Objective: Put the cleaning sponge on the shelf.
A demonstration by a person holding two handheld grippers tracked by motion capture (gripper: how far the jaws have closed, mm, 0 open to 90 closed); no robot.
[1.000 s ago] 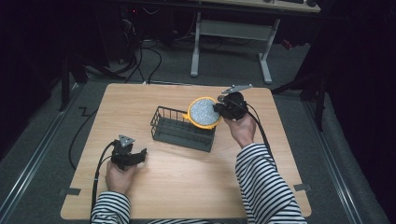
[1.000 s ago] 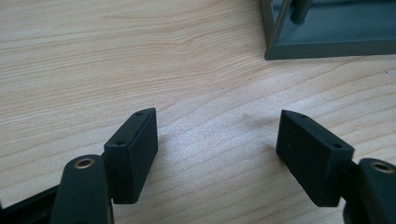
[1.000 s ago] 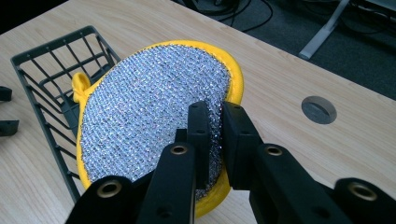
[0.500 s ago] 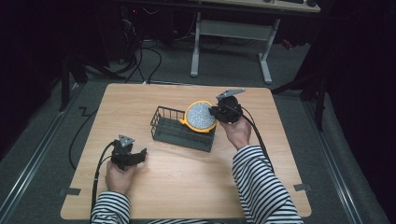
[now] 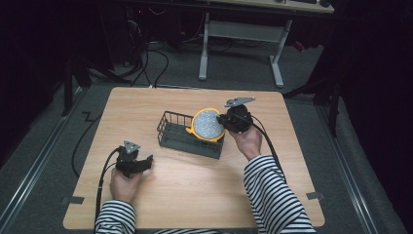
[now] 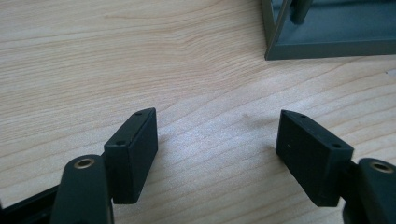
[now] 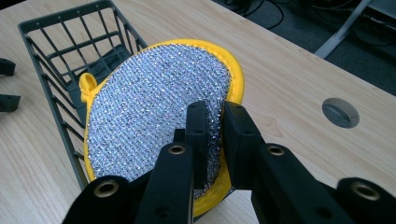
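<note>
1. Since a second ago, the right gripper (image 5: 225,120) has carried the scrubber (image 5: 208,124) a little leftward, farther over the rack (image 5: 171,132); the left gripper (image 5: 141,164) has not shifted.
2. Right jaws are clamped on the scrubber's edge, holding it upright over the rack's right end.
3. Left jaws stand apart and empty, resting on the table (image 5: 195,180) near the rack's front left corner.
4. Step in hand, I judge: lowering the scrubber into the rack; next comes a straight descent between the wires, then release.
</note>
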